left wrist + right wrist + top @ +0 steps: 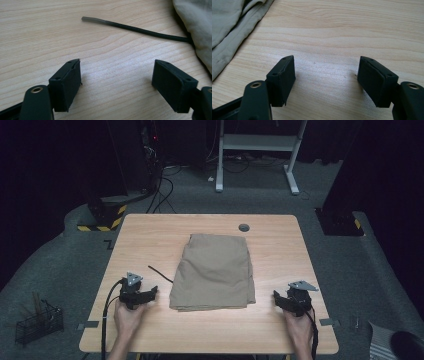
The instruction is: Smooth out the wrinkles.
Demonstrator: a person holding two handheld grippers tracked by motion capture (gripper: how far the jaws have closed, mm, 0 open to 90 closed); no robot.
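While you look down from the high view, your left gripper (150, 293) and right gripper (280, 298) rest low in the frame on the table (150, 235), flanking the folded khaki cloth (215, 272) at centre, bare wood on either side. Through the left gripper view, jaws stand released over bare wood; a black cord (140, 30) runs from the upper middle to the cloth edge at upper right. Through the right gripper view, jaws gape empty, with the cloth hem at upper left and open wood elsewhere.

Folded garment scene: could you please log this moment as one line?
left gripper: open, empty | right gripper: open, empty | khaki garment: folded, mid-table, untouched | black cord: runs from under garment's left edge
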